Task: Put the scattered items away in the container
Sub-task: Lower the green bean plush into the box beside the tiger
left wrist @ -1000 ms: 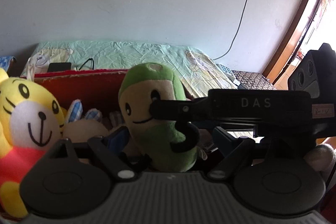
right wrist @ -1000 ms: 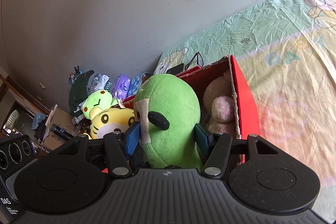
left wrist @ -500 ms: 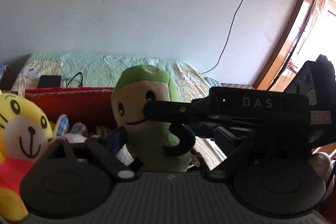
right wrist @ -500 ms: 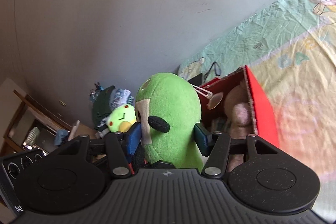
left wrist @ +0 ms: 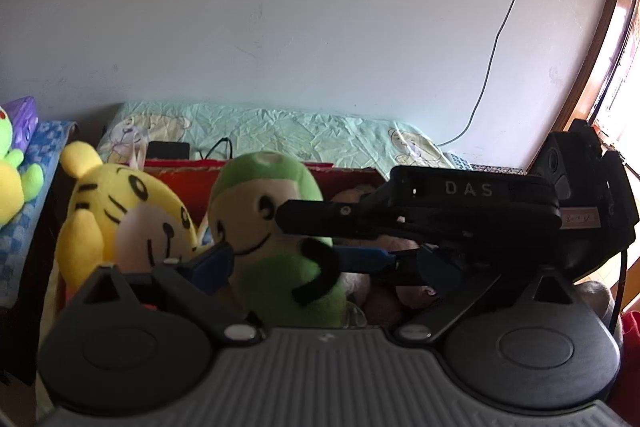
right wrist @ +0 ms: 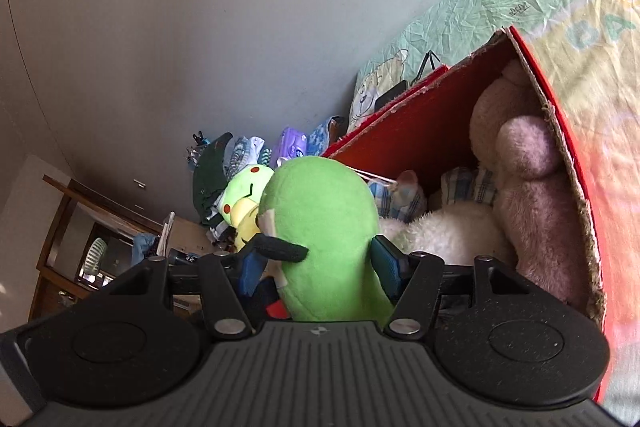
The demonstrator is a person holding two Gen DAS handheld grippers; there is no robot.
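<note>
A green plush toy [right wrist: 324,227] with a cream face [left wrist: 276,227] is upright over the red cardboard box [right wrist: 560,115]. My right gripper [right wrist: 316,263] is shut on its body; that gripper shows from the side in the left wrist view [left wrist: 440,219]. My left gripper [left wrist: 296,263] is open, its fingers on either side of the green toy, not squeezing. A yellow tiger plush [left wrist: 124,223] stands at the box's left end. Pink [right wrist: 528,195] and white [right wrist: 444,235] plush toys lie in the box.
The box [left wrist: 180,175] sits on a bed with a pale green sheet [left wrist: 280,131] against a wall. A green-yellow frog plush [right wrist: 240,199] and clothes lie on a shelf to the left. A wooden desk [right wrist: 80,235] stands beyond.
The right gripper has carried the green toy lower and closer to the box opening. The left gripper has shifted, and the tiger now sits closer beside the green toy.
</note>
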